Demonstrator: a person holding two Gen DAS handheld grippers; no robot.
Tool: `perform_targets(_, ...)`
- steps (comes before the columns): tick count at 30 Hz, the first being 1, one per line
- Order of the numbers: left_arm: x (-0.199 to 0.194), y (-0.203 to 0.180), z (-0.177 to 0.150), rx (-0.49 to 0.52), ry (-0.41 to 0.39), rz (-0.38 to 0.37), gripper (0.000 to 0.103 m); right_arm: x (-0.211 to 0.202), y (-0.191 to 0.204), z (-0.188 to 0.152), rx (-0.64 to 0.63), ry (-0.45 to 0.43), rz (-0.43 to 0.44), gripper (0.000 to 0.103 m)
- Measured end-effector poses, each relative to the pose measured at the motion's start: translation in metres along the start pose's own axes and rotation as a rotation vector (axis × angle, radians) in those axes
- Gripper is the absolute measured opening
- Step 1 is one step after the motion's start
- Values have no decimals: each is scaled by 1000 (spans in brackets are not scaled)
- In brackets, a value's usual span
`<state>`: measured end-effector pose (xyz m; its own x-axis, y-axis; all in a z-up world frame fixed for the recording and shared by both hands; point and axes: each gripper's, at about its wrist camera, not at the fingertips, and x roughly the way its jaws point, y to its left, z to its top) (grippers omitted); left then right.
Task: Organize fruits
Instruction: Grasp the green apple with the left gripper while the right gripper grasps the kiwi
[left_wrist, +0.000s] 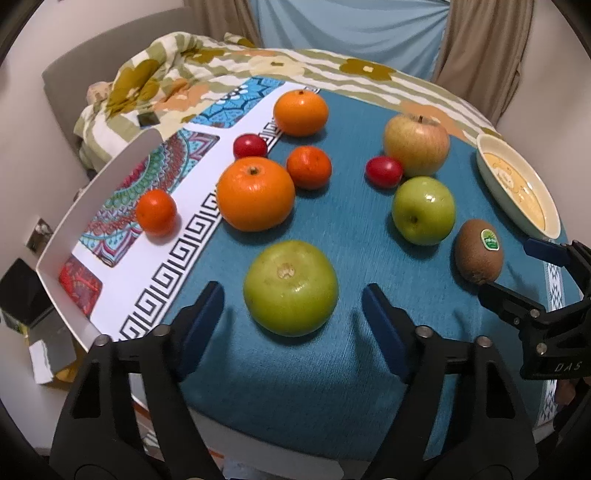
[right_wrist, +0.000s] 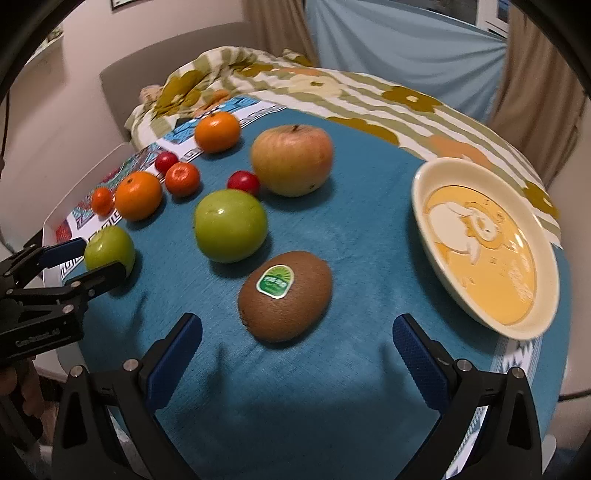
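On the teal cloth, a large green apple (left_wrist: 291, 288) lies between the fingers of my left gripper (left_wrist: 291, 295), which is open with its pads apart from the fruit. My right gripper (right_wrist: 297, 321) is open around a brown kiwi (right_wrist: 284, 295) with a green sticker and does not touch it. A second green apple (right_wrist: 231, 225), a red-yellow apple (right_wrist: 291, 158), two small red fruits (left_wrist: 383, 171) and several oranges (left_wrist: 255, 194) lie beyond. One small orange (left_wrist: 156, 212) sits on the patterned white tray (left_wrist: 92, 177).
A cream dish with a yellow picture (right_wrist: 424, 206) stands at the right of the cloth. A flowered blanket (left_wrist: 221, 62) lies behind the table, with curtains (left_wrist: 480, 44) further back. The table edge runs close below both grippers.
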<state>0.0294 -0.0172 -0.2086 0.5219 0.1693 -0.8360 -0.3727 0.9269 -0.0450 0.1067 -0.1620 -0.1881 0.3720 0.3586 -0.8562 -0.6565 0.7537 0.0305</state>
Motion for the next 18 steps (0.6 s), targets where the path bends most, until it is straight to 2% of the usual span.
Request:
perform_targets(4,4,-1,1,-17,-2,1,77,9,1,3,-24,11,14,98)
perform_targets(5,4,-1,1,-22,-2,0,74,10,1,2,-27,12,17,98)
perform_targets(6,6,-1,2,-26,0,1,66,11,0,2,-31,14,20,97)
perform_targets(9,10,0,3,-32,19,15,58,15,0,2,-44,24,29,91)
perform_targets(15,12,2,3,-27,21,21,58,24,4,6,-71,29,35,85)
perform_targets(18,11,1,2,-16,21,26,58,28,6,7,-82,40,39,73)
